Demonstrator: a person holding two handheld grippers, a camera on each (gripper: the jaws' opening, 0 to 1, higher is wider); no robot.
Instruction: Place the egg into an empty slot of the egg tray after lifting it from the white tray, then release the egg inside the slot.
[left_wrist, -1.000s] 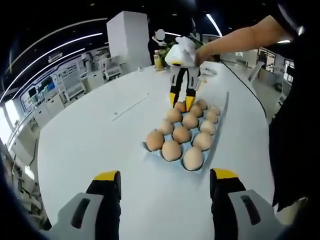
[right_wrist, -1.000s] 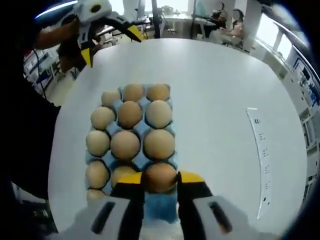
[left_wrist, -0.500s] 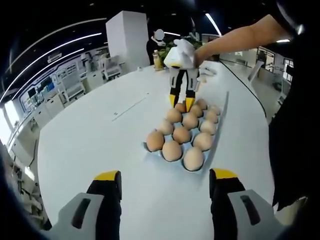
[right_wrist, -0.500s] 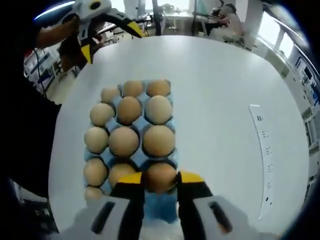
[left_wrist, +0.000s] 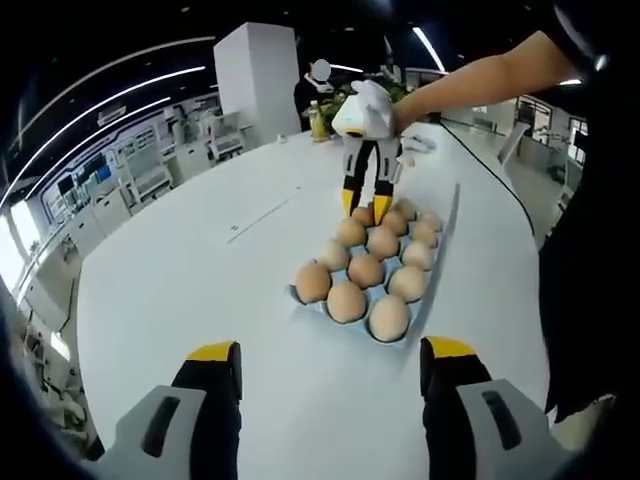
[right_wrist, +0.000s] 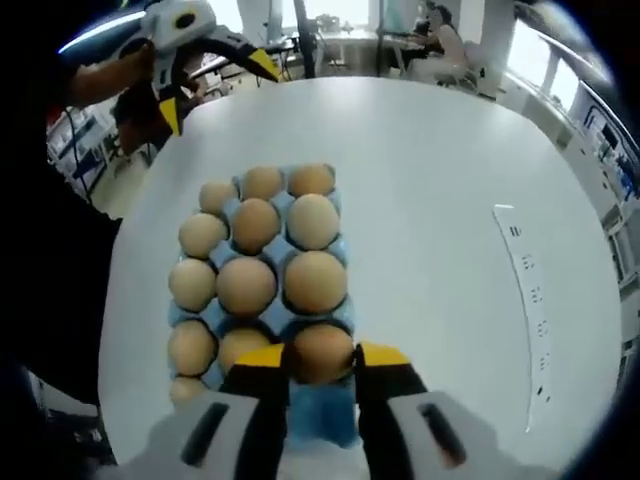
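Left gripper view: idling with left gripper (left_wrist: 328, 362) jaws wide apart over the table (left_wrist: 180, 270), watching the right gripper (left_wrist: 364, 205) at the egg tray (left_wrist: 412, 327).

Right gripper view: clamping the egg (right_wrist: 319, 352) between right gripper (right_wrist: 319, 358) jaws, hovering above the egg tray (right_wrist: 322, 410); next, judging by this, lowering into a blue slot, then parting the jaws.

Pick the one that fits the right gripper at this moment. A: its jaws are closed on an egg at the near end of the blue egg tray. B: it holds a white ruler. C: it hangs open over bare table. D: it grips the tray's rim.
A: in the right gripper view the right gripper has its yellow-tipped jaws pressed on either side of a brown egg over the blue egg tray.
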